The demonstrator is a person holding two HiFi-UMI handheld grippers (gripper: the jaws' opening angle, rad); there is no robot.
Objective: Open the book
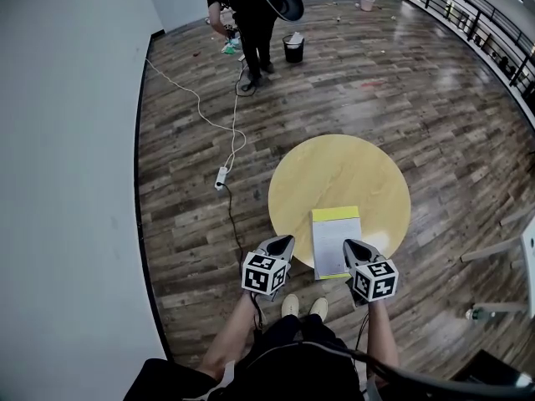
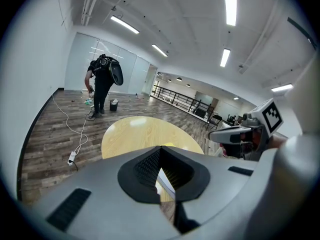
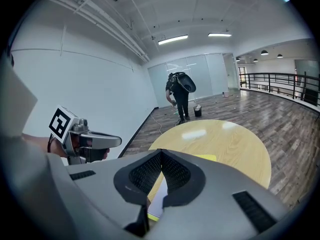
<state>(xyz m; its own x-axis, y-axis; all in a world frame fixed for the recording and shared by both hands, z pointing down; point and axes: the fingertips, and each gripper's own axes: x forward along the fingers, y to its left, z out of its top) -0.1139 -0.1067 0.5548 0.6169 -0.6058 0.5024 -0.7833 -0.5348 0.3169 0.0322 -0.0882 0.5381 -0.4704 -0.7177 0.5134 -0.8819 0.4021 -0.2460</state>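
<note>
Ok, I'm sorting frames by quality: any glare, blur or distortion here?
Head view: sharp, evenly lit, but the wide lens bows the floor edges. Left gripper view: ceiling lamps blow out white, dark round border. Right gripper view: lamp glare streaks the table, same border.

The round worktop (image 1: 334, 170) is pale wood, smooth, with a soft sheen under the lights. The floor (image 1: 418, 90) is darker wood plank and glossier. The book (image 1: 336, 241) shows a matt paper cover. The left gripper (image 1: 282, 242) and right gripper (image 1: 351, 246) have matt grey plastic shells, with black ribbed pads (image 2: 147, 166) inside the jaws.
</note>
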